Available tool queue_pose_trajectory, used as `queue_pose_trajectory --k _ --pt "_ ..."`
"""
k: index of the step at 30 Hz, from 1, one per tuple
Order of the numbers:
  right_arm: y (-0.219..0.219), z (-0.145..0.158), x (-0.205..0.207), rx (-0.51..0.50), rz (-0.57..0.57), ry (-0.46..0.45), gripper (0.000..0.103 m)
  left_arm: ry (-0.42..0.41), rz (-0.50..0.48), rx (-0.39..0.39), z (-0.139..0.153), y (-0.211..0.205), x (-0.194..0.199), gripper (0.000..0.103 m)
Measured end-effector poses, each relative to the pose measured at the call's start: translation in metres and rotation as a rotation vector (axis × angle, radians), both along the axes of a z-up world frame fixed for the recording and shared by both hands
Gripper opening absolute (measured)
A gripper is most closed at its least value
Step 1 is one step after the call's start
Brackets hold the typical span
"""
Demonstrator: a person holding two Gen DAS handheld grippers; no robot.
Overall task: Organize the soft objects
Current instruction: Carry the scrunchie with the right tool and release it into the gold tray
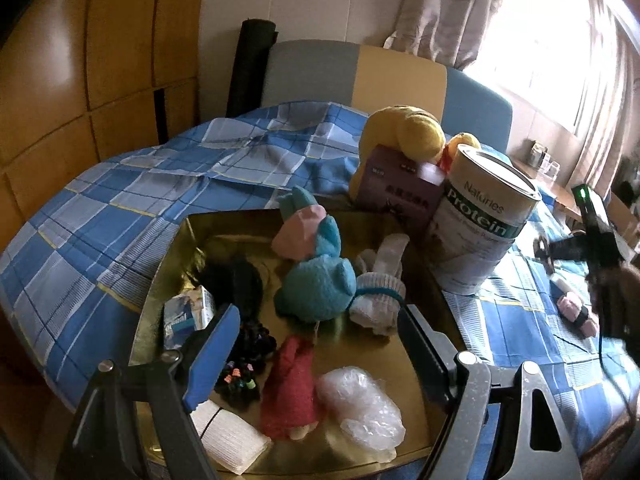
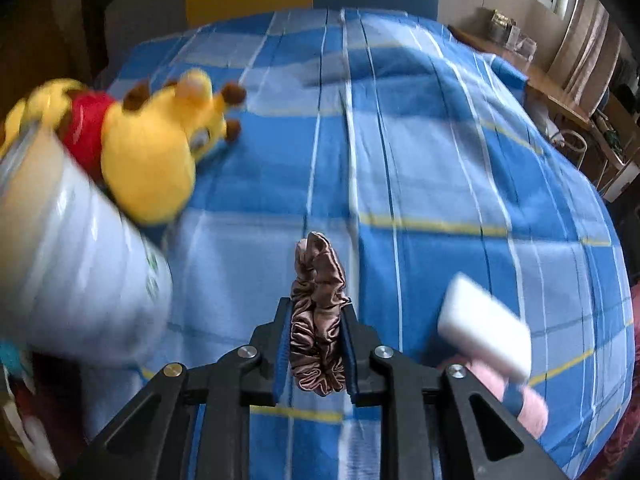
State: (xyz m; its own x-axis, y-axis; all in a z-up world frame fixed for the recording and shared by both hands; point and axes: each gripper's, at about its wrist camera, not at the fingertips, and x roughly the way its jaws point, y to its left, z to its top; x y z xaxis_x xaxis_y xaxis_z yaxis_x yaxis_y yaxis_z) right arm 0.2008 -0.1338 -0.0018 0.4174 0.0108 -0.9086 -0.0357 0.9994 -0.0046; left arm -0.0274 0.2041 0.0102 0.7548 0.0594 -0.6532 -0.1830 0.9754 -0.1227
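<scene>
My right gripper (image 2: pixel 317 312) is shut on a brown satin scrunchie (image 2: pixel 318 316), held above the blue checked bedspread (image 2: pixel 420 152). My left gripper (image 1: pixel 316 320) stands open over a gold tray (image 1: pixel 176 248) and holds nothing. In the tray lie a teal and pink plush toy (image 1: pixel 316 268), white socks (image 1: pixel 380 292), a red cloth doll (image 1: pixel 292 388), a black hair piece (image 1: pixel 236 280), a crumpled plastic bag (image 1: pixel 360 404) and a white folded cloth (image 1: pixel 232 436). A yellow plush bear with a red shirt (image 2: pixel 152 148) lies at the left in the right wrist view.
A protein tin (image 1: pixel 480 220) and a purple box (image 1: pixel 396 188) stand just behind the tray, with a yellow plush (image 1: pixel 404 132) on top. A white block (image 2: pixel 484 328) and a pink roll (image 2: pixel 516 396) lie on the bed at right. A desk (image 2: pixel 560 92) stands by the window.
</scene>
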Motion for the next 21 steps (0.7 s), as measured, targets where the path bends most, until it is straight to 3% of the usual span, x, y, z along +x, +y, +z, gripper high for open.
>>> queue_pose_trajectory --k 9,16,21 --pt "0.056 0.07 0.06 0.016 0.015 -0.136 0.021 0.019 -0.025 -0.003 -0.006 -0.006 0.0 0.082" --pt "0.129 0.116 0.087 0.01 0.124 -0.222 0.021 0.021 -0.035 -0.001 -0.006 -0.007 -0.003 0.082" --pt "0.191 0.136 0.08 0.079 0.256 -0.261 0.021 0.031 -0.028 -0.001 -0.008 -0.005 -0.003 0.082"
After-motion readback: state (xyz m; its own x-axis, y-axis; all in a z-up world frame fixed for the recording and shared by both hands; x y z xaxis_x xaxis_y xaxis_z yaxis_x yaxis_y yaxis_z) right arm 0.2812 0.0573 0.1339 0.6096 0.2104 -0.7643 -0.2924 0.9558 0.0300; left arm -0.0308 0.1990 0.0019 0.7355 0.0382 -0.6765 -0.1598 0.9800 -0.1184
